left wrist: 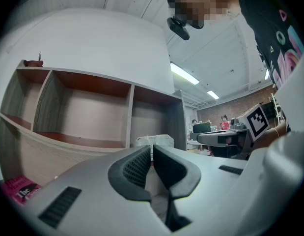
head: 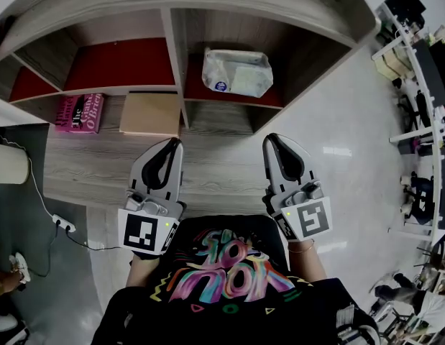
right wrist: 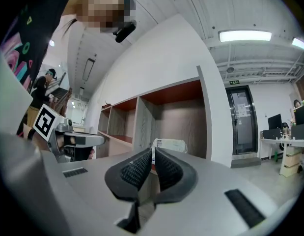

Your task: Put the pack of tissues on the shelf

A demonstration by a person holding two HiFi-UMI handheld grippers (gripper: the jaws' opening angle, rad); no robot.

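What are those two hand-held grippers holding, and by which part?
Nothing. The left hand-held gripper and the right hand-held gripper both have closed, empty jaws; the pack of tissues lies on the shelf, apart from them.

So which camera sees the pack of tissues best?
The head view: the whole pack of tissues lies in plain sight in the shelf's right compartment. Both gripper views show only its top, peeking out behind their jaws.

One pack of tissues (head: 238, 72) is seen at the upper middle, inside one wooden shelf (head: 175, 49). One pink book (head: 80, 113) and one brown box (head: 150, 113) are seen at the left. Two claws are counted in the middle: the left claw (head: 172, 144) and the right claw (head: 273, 140).
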